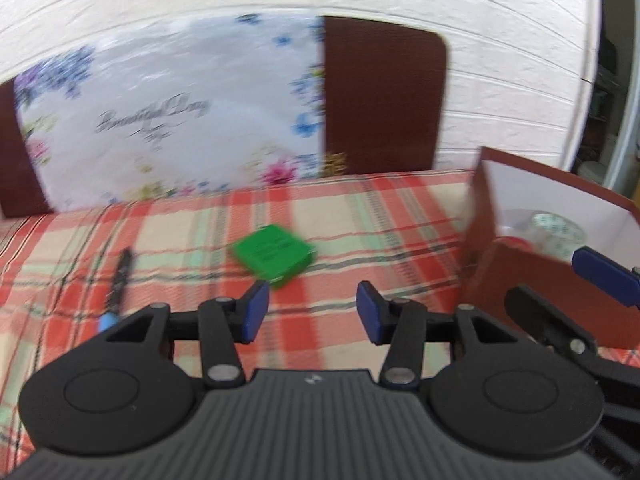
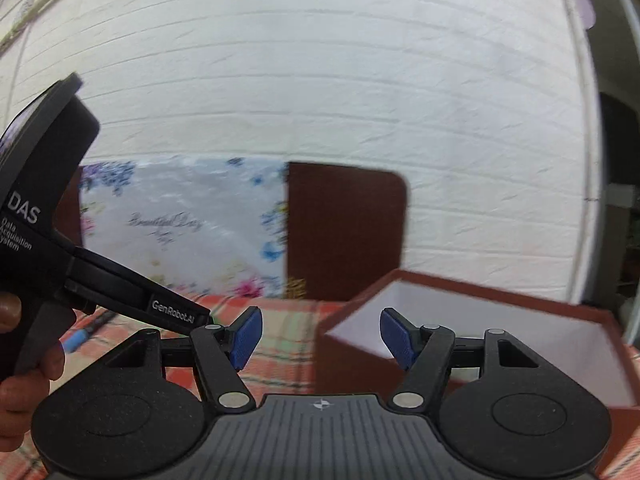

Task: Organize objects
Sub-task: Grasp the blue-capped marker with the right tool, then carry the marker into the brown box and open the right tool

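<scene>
A green flat box (image 1: 274,254) lies on the plaid tablecloth (image 1: 168,240), just beyond my left gripper (image 1: 312,312), which is open and empty. A black pen with a blue end (image 1: 118,284) lies to the left; it also shows in the right wrist view (image 2: 86,330). A brown open box (image 1: 560,264) stands at the right, with a clear tape roll (image 1: 556,234) inside. My right gripper (image 2: 320,336) is open and empty, in front of the box's (image 2: 480,340) near left corner. One of its blue pads (image 1: 604,276) shows in the left wrist view.
A brown chair back (image 1: 384,96) with a floral cloth (image 1: 172,120) draped over it stands behind the table, against a white brick wall (image 2: 320,80). The left gripper's body (image 2: 48,200), held by a hand, fills the left of the right wrist view.
</scene>
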